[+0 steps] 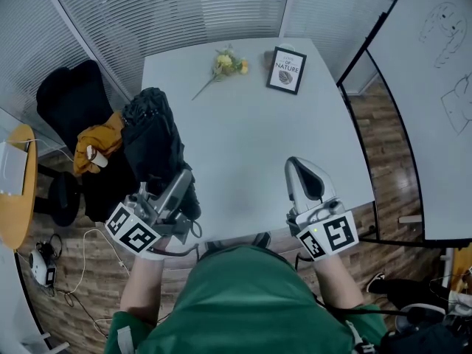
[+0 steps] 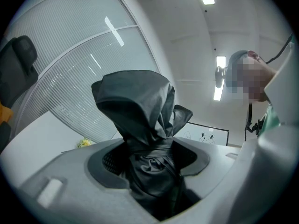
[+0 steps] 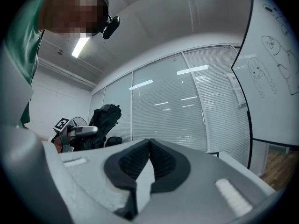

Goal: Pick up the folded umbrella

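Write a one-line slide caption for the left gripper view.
Black folded umbrella clamped in the left gripper, fabric bunched above the jaws, window blinds behind.

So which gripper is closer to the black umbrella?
Left. The left gripper has its jaws shut on the umbrella; the right gripper sits apart, over the table, jaws together, empty.

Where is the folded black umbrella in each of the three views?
Head view: the umbrella at left, across the table's left edge, held by the left gripper.
Left gripper view: umbrella at centre, clamped between the jaws, rising up.
Right gripper view: umbrella small, left of centre.
Shared landmark: the window blinds, in all three.
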The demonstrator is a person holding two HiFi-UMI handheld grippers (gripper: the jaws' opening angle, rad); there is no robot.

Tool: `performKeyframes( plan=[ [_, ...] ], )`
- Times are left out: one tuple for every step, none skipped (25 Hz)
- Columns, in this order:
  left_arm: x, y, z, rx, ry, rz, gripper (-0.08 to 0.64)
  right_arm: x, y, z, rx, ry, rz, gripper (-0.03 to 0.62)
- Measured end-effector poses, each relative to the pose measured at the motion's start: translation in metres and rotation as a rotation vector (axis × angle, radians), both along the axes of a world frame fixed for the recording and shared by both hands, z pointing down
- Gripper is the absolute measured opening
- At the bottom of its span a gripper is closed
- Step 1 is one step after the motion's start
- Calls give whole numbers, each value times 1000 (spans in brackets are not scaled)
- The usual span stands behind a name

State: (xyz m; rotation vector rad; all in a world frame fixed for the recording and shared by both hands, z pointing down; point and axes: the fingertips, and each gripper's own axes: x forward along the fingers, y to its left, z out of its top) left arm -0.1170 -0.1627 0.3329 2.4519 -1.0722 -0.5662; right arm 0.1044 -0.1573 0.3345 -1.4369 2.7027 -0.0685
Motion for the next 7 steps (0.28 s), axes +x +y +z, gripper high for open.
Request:
performKeyframes(
  plan=[
    [0,0,1,0,0,1,279,0,0,1,0,1,0,3],
    [-1,-1,2,0,-1,1,279,-1,-1,2,-1,3,1,3],
    [-1,-1,3,-1,-1,2,279,-1,-1,3,-1,4,1,3],
    [-2,-1,4,-1,-1,3,279,-2,-2,4,-2,5,2,3],
    [-2,-1,5,-2,0,3,279,-2,-2,4,-3,6,2,3],
    [-2,-1,5,-2,1,4,279,-2,-2,4,-4,7,2,3],
    [-2,-1,5,-3,1,6,279,-2,-1,4,-5,8,3,3]
  ],
)
